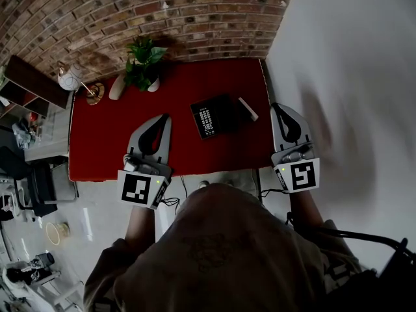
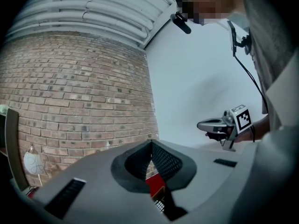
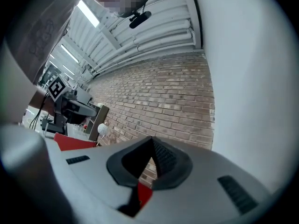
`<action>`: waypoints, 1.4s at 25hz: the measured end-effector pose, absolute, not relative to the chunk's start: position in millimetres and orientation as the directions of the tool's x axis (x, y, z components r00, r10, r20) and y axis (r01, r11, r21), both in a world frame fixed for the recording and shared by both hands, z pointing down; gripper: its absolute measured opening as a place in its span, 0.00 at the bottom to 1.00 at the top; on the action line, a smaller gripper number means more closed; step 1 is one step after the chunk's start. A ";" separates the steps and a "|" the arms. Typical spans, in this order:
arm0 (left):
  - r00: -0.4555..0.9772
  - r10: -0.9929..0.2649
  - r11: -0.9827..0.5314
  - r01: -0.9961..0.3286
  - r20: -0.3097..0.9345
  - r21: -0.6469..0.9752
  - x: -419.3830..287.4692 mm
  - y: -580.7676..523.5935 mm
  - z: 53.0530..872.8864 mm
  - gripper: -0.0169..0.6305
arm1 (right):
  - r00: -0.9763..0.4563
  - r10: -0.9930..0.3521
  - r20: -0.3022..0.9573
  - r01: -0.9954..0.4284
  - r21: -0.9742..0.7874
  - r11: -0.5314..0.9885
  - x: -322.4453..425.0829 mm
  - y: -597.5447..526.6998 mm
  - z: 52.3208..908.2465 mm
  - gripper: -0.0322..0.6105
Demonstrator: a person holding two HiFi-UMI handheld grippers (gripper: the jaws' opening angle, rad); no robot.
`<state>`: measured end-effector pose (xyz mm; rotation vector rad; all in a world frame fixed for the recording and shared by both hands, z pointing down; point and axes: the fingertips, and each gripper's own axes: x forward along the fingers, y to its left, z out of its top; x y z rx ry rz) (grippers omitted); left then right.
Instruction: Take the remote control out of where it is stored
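Brick wall (image 1: pixel 195 12) behind a red-topped table (image 1: pixel 104 142); white wall (image 1: pixel 351 57) at right; grey floor (image 1: pixel 97 220) below.

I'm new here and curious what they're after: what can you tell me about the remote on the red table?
The remote is a slim, dark oblong with rows of small pale buttons on its upper face, plastic by the look of it. It lies flat, face up, in the left part of a black holder near the middle of the red table. Only the holder seems to touch it. Finer detail is too small to tell.
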<state>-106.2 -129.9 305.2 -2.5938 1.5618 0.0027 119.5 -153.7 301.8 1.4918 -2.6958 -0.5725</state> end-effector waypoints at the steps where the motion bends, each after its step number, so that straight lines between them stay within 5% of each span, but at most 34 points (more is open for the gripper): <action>1: 0.469 -0.881 -0.463 -0.881 -0.059 -0.096 -105.8 -129.6 305.6 0.04 | -0.549 -0.821 -0.159 -0.814 0.324 0.482 118.7 -153.9 303.2 0.07; 35: 0.473 -0.880 -0.468 -0.879 -0.037 -0.093 -99.4 -130.7 315.2 0.04 | -0.594 -0.797 -0.110 -0.788 0.280 0.549 110.4 -158.9 319.4 0.07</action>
